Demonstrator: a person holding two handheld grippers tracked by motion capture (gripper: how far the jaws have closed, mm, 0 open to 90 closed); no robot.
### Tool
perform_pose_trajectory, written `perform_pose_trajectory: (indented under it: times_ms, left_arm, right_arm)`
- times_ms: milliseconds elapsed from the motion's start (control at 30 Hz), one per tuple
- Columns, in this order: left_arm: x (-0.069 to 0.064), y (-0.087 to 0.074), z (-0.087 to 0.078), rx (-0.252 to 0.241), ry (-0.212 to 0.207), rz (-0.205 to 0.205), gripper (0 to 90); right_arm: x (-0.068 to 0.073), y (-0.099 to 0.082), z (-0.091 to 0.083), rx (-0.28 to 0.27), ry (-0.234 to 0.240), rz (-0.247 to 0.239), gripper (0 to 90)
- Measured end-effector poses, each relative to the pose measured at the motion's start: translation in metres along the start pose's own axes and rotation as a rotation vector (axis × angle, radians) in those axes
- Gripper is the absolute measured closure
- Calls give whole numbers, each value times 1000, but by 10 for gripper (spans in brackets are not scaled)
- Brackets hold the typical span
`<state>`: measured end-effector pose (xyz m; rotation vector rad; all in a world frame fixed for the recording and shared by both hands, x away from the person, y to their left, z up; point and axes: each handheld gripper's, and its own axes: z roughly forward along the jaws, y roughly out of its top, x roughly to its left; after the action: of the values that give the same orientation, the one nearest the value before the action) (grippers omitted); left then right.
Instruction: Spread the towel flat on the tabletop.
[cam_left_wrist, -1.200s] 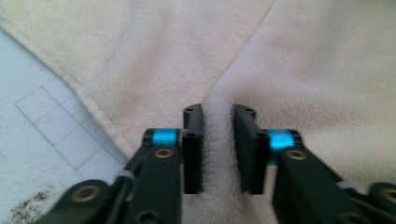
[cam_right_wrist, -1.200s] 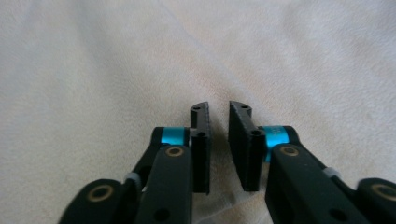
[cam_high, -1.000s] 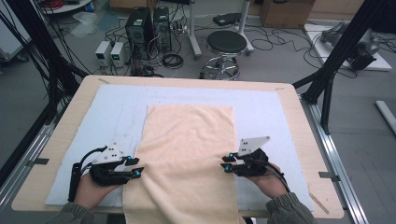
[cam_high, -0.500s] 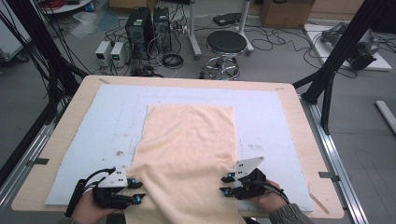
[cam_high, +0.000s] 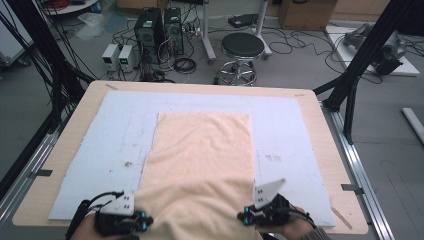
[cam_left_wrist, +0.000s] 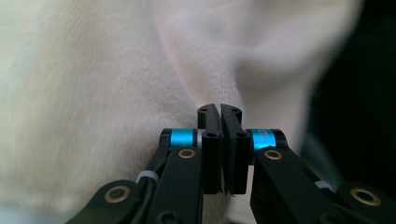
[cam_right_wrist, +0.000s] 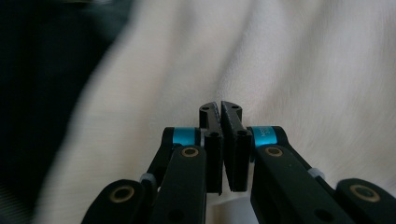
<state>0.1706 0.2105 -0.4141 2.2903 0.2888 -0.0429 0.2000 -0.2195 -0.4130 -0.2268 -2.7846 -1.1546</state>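
While both pairs of jaws pinch the near edge, the pale peach terry-cloth towel (cam_high: 200, 165) lies lengthwise down the middle of the bench.

The towel rests on a light blue-grey mat (cam_high: 115, 135) that covers the wooden bench (cam_high: 75, 130); its far end lies flat and square, and its near end is rumpled and runs over the bench's front edge between the two hands. The left gripper (cam_high: 137, 226) sits at the towel's near left corner, and in the left gripper view its jaws have just been closing and stand together with towel fabric nipped between them. The right gripper (cam_high: 246, 218) is at the near right corner, its jaws likewise just closed and clamped on the cloth in the right gripper view.
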Motion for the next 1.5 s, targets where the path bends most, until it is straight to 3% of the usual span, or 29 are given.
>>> perform_pose_trajectory:
  times_ms: [67,133,167,200,267,333,433,500,567,633,667,733,800,833,867,933,1033,1133,1267,1500]
  left_arm:
    - [-4,8,-10,-63,15,-7,812]
    - [-1,13,-15,-109,50,-18,716]
    - [3,14,-14,-114,73,-15,696]
    - [6,13,-12,-113,91,-23,679]
    - [12,10,-4,-103,127,-25,649]
    - [20,5,5,-68,150,-45,633]
    - [29,-3,19,-3,139,-56,615]
    - [29,-5,24,-10,141,-41,607]
    - [30,-4,23,1,155,-49,658]
    - [30,-5,22,-7,165,-56,746]
    - [30,-5,22,-4,150,-65,799]
    - [27,-4,22,7,134,-63,852]
    - [21,-4,22,24,76,-50,858]
    - [19,-4,21,35,69,-26,857]
    - [18,-4,21,24,70,-28,853]
    - [20,-2,18,-11,78,-47,818]
    - [27,1,14,-44,126,-70,685]
    - [32,3,12,-72,173,-66,654]
    - [46,7,9,-110,226,-85,622]
    - [65,15,3,-169,277,-112,552]
  right_arm:
    - [19,3,-8,-20,14,-13,751]
    - [22,5,-14,-53,-7,-16,705]
    - [17,5,-17,-65,-63,-17,699]
    - [11,5,-18,-81,-86,1,688]
    - [-3,5,-16,-104,-125,5,669]
    - [-15,6,-8,-80,-136,-5,640]
    - [-29,5,7,-44,-118,-4,620]
    - [-35,4,16,-8,-102,8,632]
    - [-36,2,25,23,-116,-9,707]
    - [-36,0,25,11,-117,-7,835]
    - [-37,0,24,12,-104,-7,862]
    - [-34,1,23,27,-99,-30,877]
    - [-28,2,19,66,-56,-64,879]
    - [-24,2,14,65,-50,-79,876]
    - [-22,1,10,53,-44,-76,860]
    - [-22,1,0,15,-42,-57,841]
    - [-28,-1,-6,-24,-82,-6,695]
    - [-35,-4,-5,-43,-112,16,647]
    - [-48,-2,-4,-84,-180,81,595]
    - [-75,3,-12,-151,-264,162,474]
